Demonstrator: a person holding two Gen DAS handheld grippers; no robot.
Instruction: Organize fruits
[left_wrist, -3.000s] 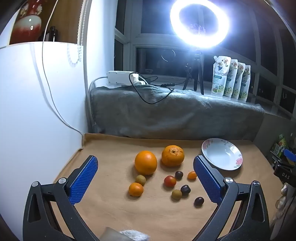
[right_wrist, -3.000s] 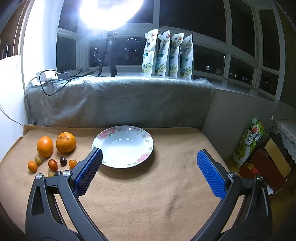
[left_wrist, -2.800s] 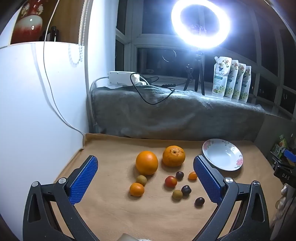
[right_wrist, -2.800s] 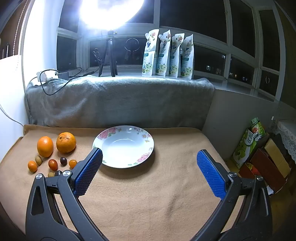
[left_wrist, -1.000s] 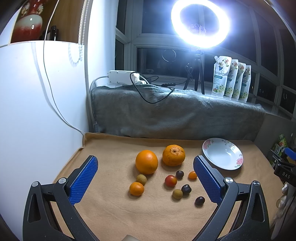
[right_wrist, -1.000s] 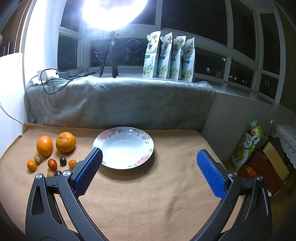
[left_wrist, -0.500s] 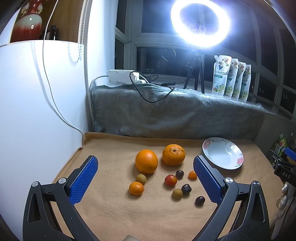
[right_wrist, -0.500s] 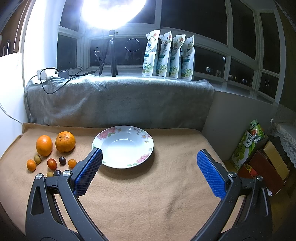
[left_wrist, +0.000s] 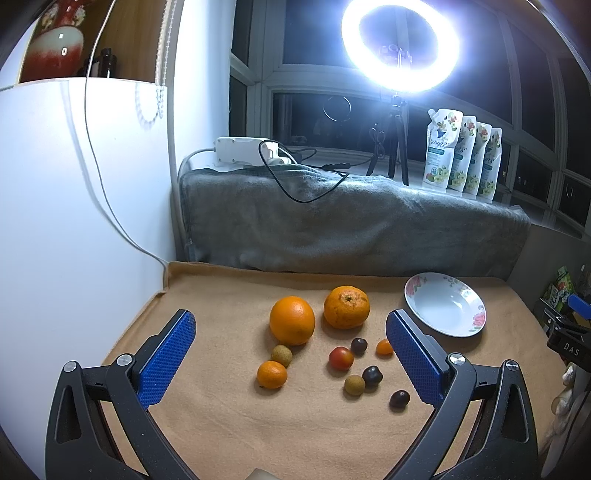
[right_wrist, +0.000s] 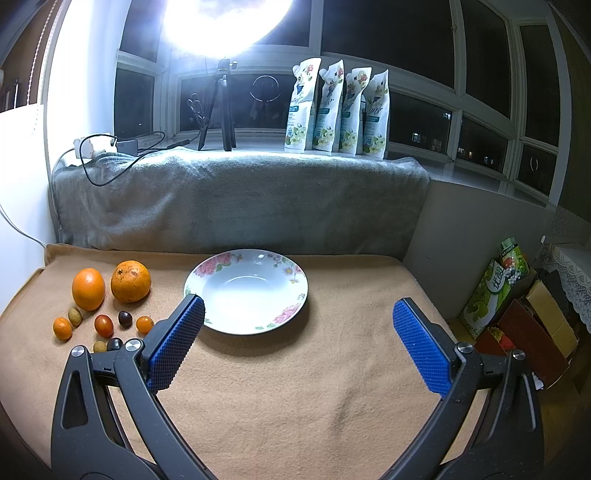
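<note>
Fruits (left_wrist: 291, 320) lie loose between the wide-open, empty left hand-held gripper (left_wrist: 291, 352) pads at mid-frame; the right hand-held gripper (right_wrist: 299, 341), equally spread and empty, faces the bare floral plate (right_wrist: 291, 291) at center. Nothing looks sorted yet; every piece remains to move.
</note>
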